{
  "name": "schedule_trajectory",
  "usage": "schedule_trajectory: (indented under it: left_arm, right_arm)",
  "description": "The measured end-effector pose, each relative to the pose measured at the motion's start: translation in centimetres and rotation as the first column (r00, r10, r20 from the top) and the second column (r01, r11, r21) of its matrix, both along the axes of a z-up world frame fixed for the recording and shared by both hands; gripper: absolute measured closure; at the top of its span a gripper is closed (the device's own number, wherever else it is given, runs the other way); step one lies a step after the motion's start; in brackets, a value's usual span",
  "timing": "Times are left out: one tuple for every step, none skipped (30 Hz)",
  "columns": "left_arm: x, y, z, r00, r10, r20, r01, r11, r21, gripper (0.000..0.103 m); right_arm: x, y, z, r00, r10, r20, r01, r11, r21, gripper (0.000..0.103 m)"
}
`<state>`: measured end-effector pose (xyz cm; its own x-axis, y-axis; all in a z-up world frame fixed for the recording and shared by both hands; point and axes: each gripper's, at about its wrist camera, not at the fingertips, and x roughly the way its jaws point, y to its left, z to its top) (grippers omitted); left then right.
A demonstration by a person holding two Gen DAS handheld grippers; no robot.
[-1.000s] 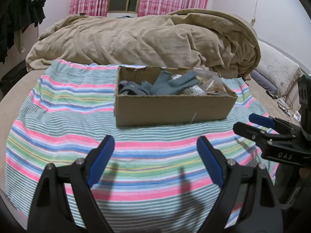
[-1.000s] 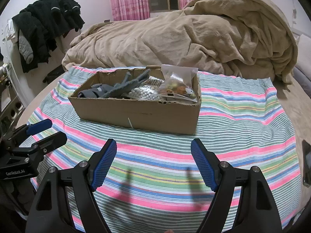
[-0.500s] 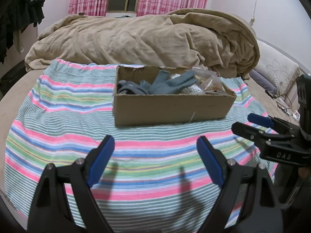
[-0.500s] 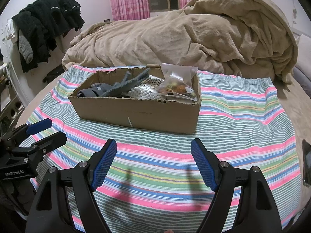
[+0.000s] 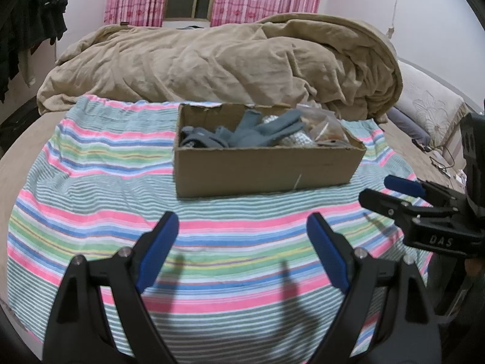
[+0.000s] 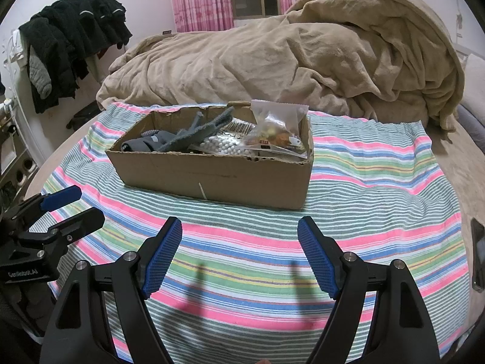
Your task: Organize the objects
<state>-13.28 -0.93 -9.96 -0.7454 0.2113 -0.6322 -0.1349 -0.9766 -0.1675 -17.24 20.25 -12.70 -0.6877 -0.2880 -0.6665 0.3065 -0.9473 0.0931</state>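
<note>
Both the left tool (image 5: 242, 248) and right tool (image 6: 239, 251) gape wide, empty, with the cardboard box (image 6: 212, 176) at twelve o'clock on the striped sheet (image 6: 379, 182); its grey gloves (image 6: 194, 133) look soft, light, best pinched at a raised finger.

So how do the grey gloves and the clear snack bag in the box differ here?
The grey gloves are opaque knit fabric, lying slanted at the left end of the cardboard box; the clear snack bag is see-through plastic with colourful contents, standing upright at the right end. The gloves' fingers poke up limply; the bag's sealed top stays stiff. Both rise above the box rim.
</note>
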Motion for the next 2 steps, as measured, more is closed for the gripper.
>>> schedule_trajectory:
  left_arm:
    - [-0.01, 0.02, -0.01, 1.0, 0.001, 0.001, -0.001, 1.0, -0.001, 0.015]
    - [-0.01, 0.01, -0.02, 1.0, 0.002, 0.002, -0.002, 1.0, 0.0, 0.015]
  right_arm:
    - [0.0, 0.02, -0.01, 1.0, -0.001, -0.001, 0.001, 1.0, 0.0, 0.022]
    - [0.02, 0.03, 0.02, 1.0, -0.002, -0.004, 0.002, 1.0, -0.001, 0.022]
